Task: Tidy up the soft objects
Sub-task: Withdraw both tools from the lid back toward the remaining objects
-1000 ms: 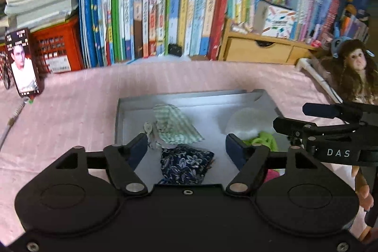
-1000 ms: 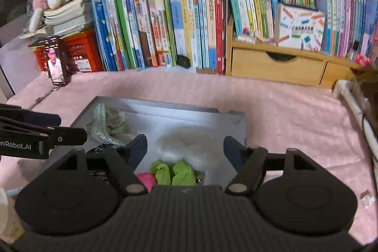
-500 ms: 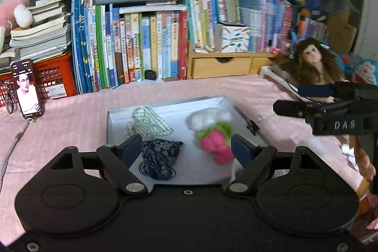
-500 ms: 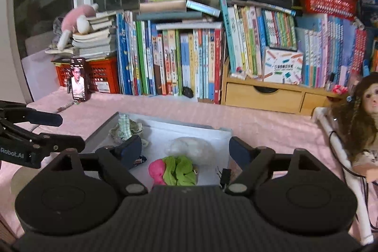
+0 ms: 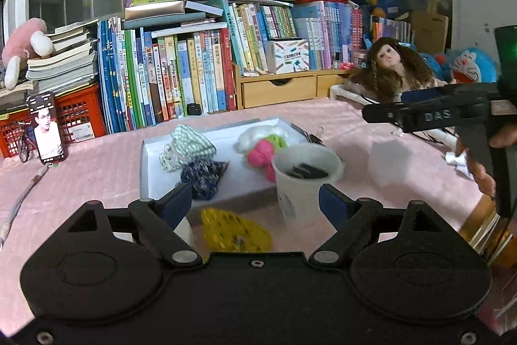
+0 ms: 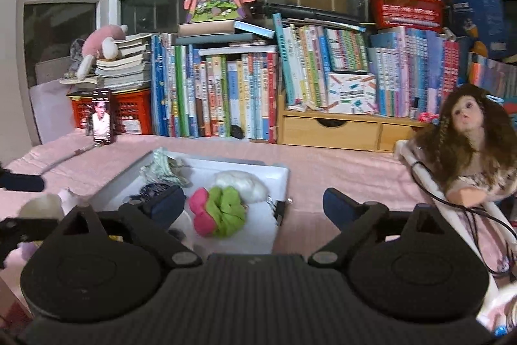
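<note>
Jaws apart, empty, on left gripper (image 5: 255, 199) and right gripper (image 6: 253, 202); both pulled back since earlier; paper cup (image 5: 305, 180) now at tray's (image 5: 144, 164) 5 o'clock.

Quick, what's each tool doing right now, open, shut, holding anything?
Left tool: open, holding nothing.
Right tool: open, holding nothing.

The paper cup (image 5: 305, 183) hides the tray's (image 5: 144, 165) near right corner and part of the pink scrunchie (image 5: 261, 156) — its dark contents are unclear. The left gripper's body covers the yellow item's (image 5: 234, 231) lower edge — identity unclear.
</note>
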`<action>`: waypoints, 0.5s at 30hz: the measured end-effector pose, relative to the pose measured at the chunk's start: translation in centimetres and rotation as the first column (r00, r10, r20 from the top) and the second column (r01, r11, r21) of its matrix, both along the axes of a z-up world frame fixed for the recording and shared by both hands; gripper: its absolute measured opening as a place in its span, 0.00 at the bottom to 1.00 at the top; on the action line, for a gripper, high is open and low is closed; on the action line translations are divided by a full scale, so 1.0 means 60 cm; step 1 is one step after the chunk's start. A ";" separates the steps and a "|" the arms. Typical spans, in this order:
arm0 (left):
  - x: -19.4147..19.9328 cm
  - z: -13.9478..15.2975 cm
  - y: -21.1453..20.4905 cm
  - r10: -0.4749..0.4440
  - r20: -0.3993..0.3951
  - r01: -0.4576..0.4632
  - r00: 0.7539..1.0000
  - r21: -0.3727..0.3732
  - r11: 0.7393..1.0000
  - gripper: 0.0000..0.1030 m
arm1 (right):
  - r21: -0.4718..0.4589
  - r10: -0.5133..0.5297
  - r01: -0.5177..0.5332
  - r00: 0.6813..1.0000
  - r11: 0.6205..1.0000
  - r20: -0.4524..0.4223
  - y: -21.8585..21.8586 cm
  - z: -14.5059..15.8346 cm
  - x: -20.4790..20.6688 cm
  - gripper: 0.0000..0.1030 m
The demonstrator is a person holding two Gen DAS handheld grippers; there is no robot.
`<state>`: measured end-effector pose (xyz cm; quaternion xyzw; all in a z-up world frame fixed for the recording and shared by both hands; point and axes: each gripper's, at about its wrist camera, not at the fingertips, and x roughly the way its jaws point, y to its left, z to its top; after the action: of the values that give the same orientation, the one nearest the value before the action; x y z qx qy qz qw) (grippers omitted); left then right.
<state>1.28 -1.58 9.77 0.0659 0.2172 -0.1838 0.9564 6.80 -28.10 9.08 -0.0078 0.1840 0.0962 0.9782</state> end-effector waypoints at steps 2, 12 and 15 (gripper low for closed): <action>-0.019 -0.014 -0.005 0.014 0.008 -0.014 1.000 -0.010 1.000 0.83 | -0.003 -0.019 0.019 1.000 1.000 0.003 -0.003 -0.014 -0.008 0.99; -0.071 -0.081 -0.032 0.168 0.069 -0.168 0.983 -0.009 0.986 0.85 | 0.057 -0.126 0.129 0.991 0.990 -0.048 -0.037 -0.079 -0.009 1.00; -0.070 -0.102 -0.032 0.248 0.052 -0.247 0.967 -0.031 0.969 0.85 | 0.045 -0.165 0.167 0.985 0.985 -0.057 -0.045 -0.095 -0.005 1.00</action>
<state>-2.91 -3.47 3.64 0.0318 0.1947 -0.0637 0.9783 6.47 -30.77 3.35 0.0346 0.2076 0.0191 0.9774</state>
